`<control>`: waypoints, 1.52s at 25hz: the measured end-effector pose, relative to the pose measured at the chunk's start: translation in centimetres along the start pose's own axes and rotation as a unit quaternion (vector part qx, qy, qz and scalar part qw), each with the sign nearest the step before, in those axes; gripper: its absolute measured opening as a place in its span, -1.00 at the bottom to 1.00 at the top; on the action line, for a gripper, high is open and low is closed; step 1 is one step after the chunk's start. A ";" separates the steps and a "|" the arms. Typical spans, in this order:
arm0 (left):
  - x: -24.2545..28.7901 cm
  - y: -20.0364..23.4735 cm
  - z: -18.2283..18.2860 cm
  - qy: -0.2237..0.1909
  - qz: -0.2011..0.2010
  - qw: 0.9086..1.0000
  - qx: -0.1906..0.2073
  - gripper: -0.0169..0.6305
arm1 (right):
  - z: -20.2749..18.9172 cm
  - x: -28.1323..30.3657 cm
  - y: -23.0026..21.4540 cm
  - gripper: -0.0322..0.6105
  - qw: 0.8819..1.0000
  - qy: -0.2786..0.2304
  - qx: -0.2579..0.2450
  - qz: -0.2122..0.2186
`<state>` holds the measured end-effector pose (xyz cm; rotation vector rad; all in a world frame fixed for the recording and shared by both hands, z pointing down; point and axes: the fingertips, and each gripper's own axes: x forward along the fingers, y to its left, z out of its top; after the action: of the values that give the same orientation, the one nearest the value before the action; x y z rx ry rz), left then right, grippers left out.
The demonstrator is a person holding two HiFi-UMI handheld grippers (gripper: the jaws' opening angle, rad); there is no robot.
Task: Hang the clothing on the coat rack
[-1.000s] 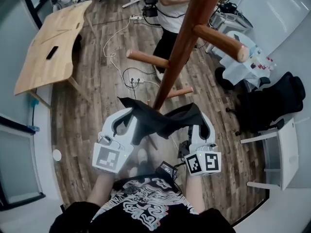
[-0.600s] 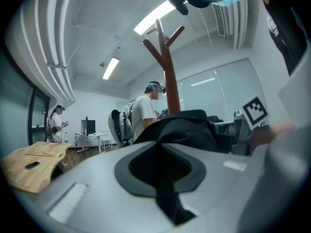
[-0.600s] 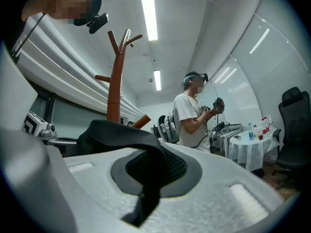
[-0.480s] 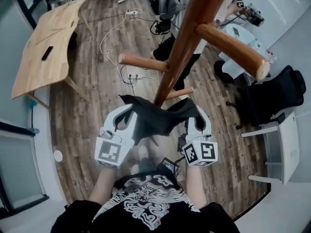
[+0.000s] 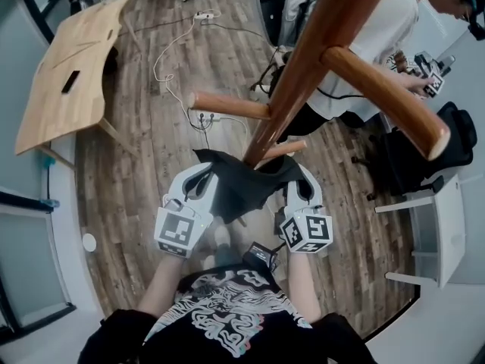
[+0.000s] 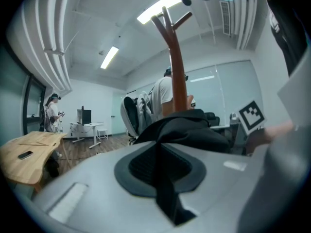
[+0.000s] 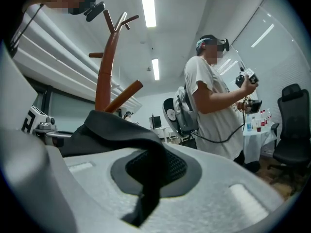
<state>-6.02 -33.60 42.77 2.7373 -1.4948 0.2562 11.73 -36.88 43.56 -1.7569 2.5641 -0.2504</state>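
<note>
Head view: the left gripper (image 5: 201, 179) and the right gripper (image 5: 300, 182) each clamp 1 edge of the dark limp fabric garment (image 5: 241, 190), which is stretched between them just in front of the pole of the brown wooden coat rack (image 5: 299, 74). A round wooden peg (image 5: 227, 105) juts out beyond the cloth. Left gripper view: the jaws are pinched on a fold of the garment (image 6: 189, 130). Right gripper view: the same pinch on the garment (image 7: 112, 130), with the rack (image 7: 104, 72) close behind. Judgement: the garment is in the approach step and not yet hung; the next move calls for lifting it over 1 peg before either grip is released.
</note>
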 end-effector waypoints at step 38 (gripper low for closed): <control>2.0 -3.4 -5.6 0.066 -0.056 0.996 -0.012 -0.91 | -8.5 1.6 4.1 -0.86 0.994 0.097 0.012 0.051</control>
<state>-2.86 -32.96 48.83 2.7135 -1.3000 0.4035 6.44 -35.88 51.51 -1.6646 2.7593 -0.4672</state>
